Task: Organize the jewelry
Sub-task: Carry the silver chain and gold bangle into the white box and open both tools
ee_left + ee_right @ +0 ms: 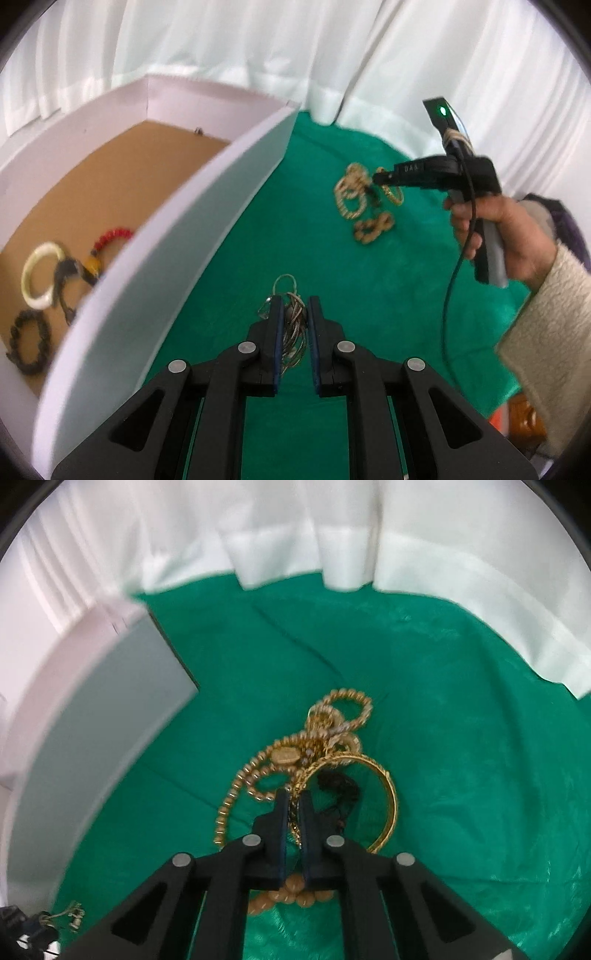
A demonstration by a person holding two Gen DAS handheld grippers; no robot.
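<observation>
The left gripper (294,306) is clamping its jaws on a silver chain bundle (291,321) at lower centre, likely bound for the box (177,236) at left. The right gripper (294,801) is pinching a gold chain (295,812) from the gold pile (314,753), jaws nearly closed.

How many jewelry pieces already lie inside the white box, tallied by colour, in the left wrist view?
Cream or pale bangle: 1
Red bead bracelet: 1
Black bead bracelet: 1
Dark piece with an amber part: 1, partly hidden by the box wall
Total: 4 visible; more may lie behind the wall.
</observation>
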